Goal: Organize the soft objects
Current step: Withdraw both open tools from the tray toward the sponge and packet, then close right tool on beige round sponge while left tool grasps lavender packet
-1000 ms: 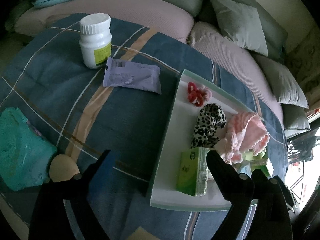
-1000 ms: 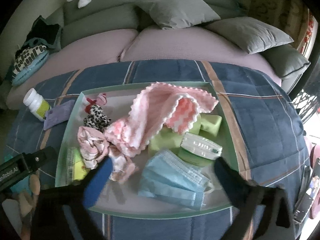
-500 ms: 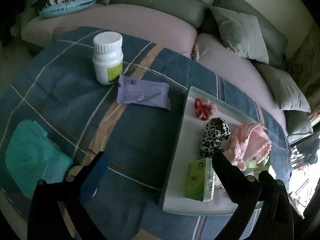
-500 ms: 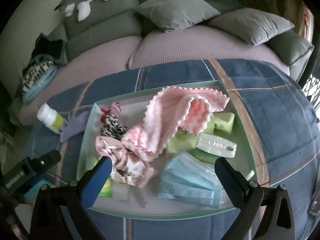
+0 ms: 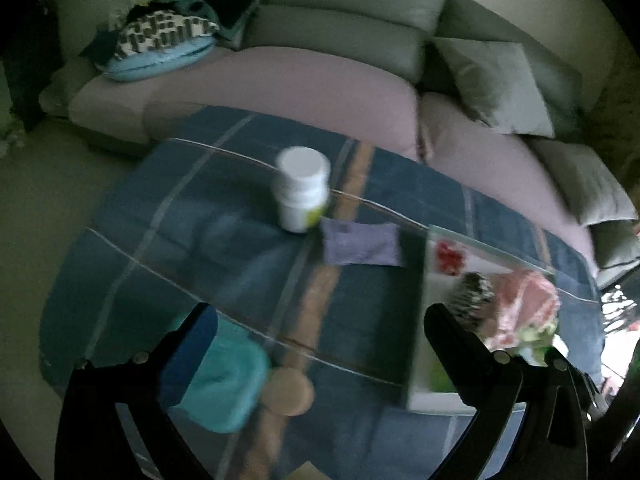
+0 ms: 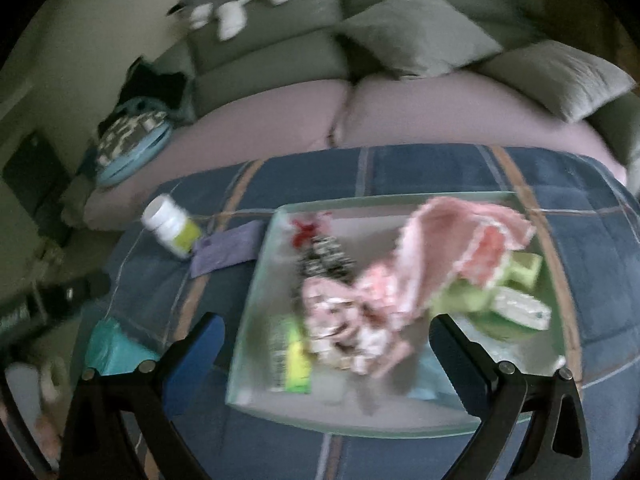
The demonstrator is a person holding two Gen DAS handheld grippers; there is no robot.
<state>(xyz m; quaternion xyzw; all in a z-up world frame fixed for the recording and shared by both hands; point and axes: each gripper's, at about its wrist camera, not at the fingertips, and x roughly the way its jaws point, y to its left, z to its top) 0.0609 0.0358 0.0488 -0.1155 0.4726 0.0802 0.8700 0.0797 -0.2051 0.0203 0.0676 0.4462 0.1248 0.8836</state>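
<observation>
Right wrist view: we are holding the right gripper wide and empty over the pink cloth; limp and light, we judge, best pinched at a fold.

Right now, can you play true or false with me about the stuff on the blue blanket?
1. The white bottle stands outside the tray. True.
2. The purple packet lies inside the tray. False: it lies on the blanket, between the bottle and the tray.
3. The pink cloth is in the tray. True.
4. The left claw is squeezing the teal pack. False: it is open and holds nothing.
5. The right claw holds the leopard scrunchie. False: it is open and empty above the tray.
</observation>
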